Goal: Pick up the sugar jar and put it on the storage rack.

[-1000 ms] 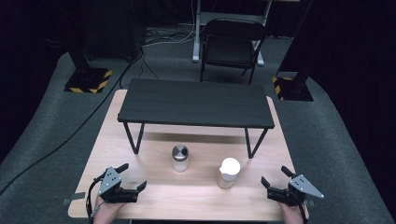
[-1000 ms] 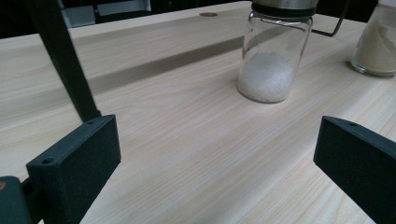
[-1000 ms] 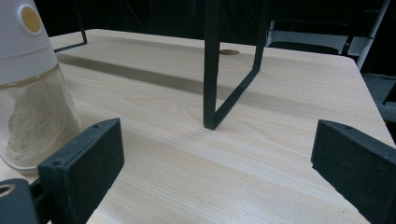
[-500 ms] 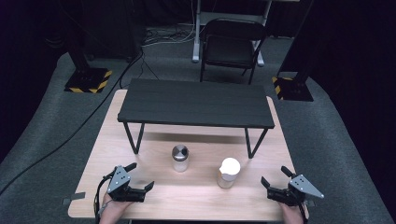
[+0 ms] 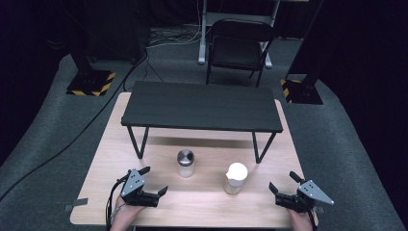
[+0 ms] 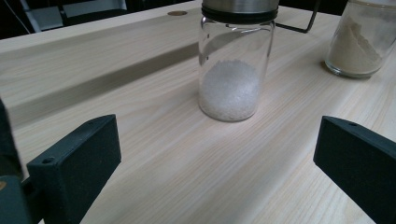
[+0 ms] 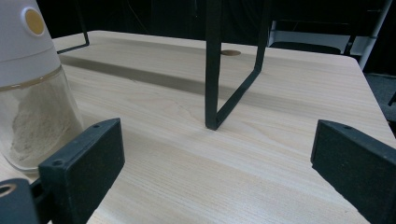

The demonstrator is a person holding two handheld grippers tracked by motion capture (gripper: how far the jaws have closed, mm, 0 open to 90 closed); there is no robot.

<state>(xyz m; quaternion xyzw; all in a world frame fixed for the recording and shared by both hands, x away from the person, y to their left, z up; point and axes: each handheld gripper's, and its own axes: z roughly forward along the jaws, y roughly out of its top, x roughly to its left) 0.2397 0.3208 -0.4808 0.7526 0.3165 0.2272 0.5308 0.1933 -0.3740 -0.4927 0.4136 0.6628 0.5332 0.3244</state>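
Light wooden table (image 5: 202, 202), black shelf (image 5: 202, 107), metal-lidded jar (image 5: 185, 163), white-capped jar (image 5: 235, 178), possibly powder inside.

left gripper (image 5: 155, 186) agape, right gripper (image 5: 280, 188) agape

two jars (image 5: 185, 162), one black shelf (image 5: 202, 107), one chair (image 5: 239, 47)

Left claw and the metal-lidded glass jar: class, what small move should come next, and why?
Probably ease the left claw forward toward the metal-lidded glass jar. Its jaws stand wide open and empty, the jar sits upright just ahead, roughly between them, with bare wooden table in the way.
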